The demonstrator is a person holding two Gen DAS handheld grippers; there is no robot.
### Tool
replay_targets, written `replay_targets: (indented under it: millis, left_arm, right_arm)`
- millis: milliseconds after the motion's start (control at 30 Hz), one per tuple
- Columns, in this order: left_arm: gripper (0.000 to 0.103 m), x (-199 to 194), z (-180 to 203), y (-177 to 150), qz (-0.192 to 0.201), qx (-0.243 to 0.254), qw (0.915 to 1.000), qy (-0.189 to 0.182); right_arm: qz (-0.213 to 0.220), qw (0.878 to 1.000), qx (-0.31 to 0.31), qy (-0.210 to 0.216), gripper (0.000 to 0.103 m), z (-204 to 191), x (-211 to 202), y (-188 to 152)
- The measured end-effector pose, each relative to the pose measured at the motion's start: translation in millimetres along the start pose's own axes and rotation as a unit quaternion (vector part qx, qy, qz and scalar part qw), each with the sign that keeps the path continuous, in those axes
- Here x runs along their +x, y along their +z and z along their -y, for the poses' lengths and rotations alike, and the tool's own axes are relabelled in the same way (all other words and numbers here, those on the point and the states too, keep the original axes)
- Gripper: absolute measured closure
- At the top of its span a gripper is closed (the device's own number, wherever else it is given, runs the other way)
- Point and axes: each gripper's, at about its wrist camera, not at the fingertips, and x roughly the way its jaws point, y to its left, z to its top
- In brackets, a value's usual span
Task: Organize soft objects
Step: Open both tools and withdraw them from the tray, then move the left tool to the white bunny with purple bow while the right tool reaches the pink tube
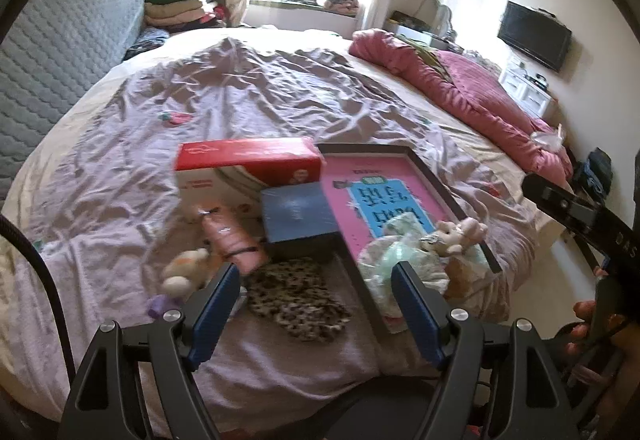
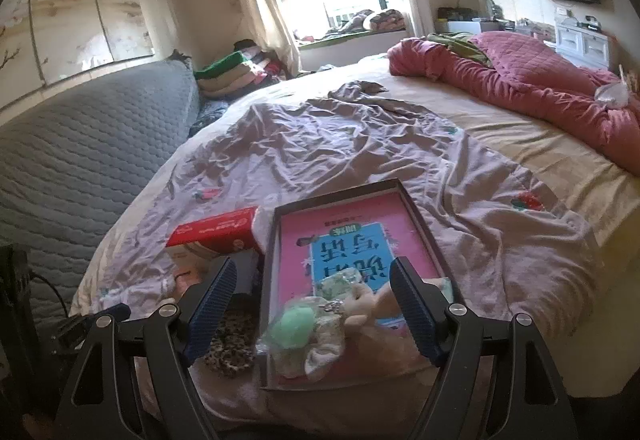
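Evidently we stand between placements: our left gripper (image 1: 316, 282) and right gripper (image 2: 312, 280) both hang above the near end of the bed (image 1: 280, 88) with fingers spread and nothing between them. Several soft objects already lie in the near part of the pink-lined tray (image 2: 420, 224), among them a green pompom (image 2: 294, 322) and a tan plush toy (image 2: 370, 302), while the leopard-print cloth (image 1: 298, 298), the pink roll (image 1: 234, 242) and a white plush toy (image 1: 186, 266) lie on the sheet left of it. We judge the next move calls for lowering the left gripper over the leopard-print cloth, the nearest loose piece, and pinching a raised fold.
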Motion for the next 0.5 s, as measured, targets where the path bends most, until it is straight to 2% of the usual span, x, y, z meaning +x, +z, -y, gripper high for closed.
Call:
replay_targets:
  millis: [500]
  left_arm:
    - [0.026,-35,-73,3,0.011,-0.066,0.9959,0.06]
  right_arm:
    - [0.002,0.999,-0.019,0.035,0.023,-29,-9,5]
